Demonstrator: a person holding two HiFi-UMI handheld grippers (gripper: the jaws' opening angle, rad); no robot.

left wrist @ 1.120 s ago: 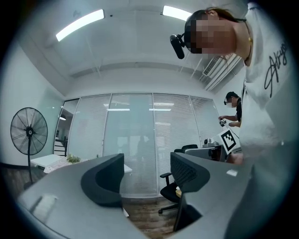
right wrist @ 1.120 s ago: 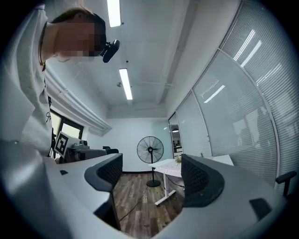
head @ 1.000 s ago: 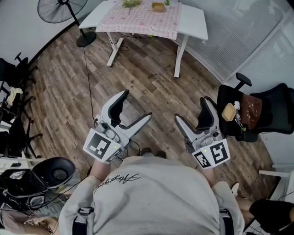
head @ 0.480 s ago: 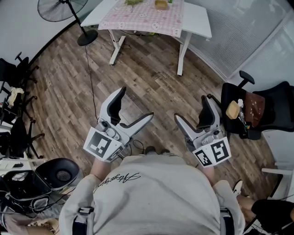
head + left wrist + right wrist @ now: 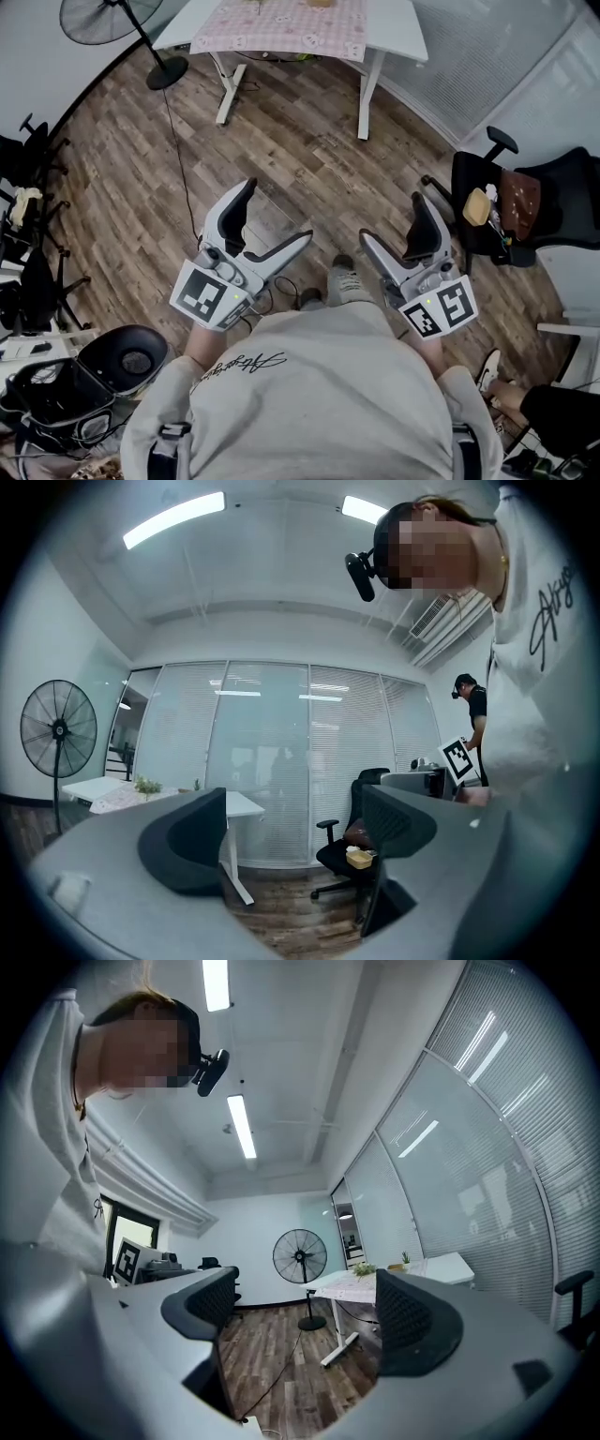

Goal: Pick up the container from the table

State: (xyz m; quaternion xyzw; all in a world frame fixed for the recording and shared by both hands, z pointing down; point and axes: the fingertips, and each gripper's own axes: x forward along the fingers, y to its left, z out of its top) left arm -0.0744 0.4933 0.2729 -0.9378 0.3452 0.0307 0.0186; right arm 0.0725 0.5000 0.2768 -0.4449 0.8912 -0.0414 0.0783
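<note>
Ok so both sets of tongs are well short of the tabletop (image 5: 394, 23), with a wide stretch of wood floor (image 5: 309, 141) between them and it. The left tongs (image 5: 275, 214) have just been opening and now stand spread wide, with nothing between the pads, just the room behind. Same story for the right tongs (image 5: 394, 220): just been opening, wide apart, empty. Both are aimed roughly the tabletop's way.

The container (image 5: 393, 1267) sits on the tabletop, which has a pink checked cloth (image 5: 281, 23) over it. The head view cuts off the tabletop's far part at the top edge. So I only catch the container in the right gripper view, as a tiny yellowish speck just beside a little green plant (image 5: 364, 1267). Too small to say more.

Around the tabletop, in the head view:
- A standing fan (image 5: 94, 19) is just off its left end.
- A black office chair (image 5: 562, 202) is well off to its right, with a yellowish box (image 5: 476, 206) sitting on it.
- The person's grey shirt (image 5: 319, 394) is on the far side of the tongs from the tabletop.

2 tongs, 0 things held.
</note>
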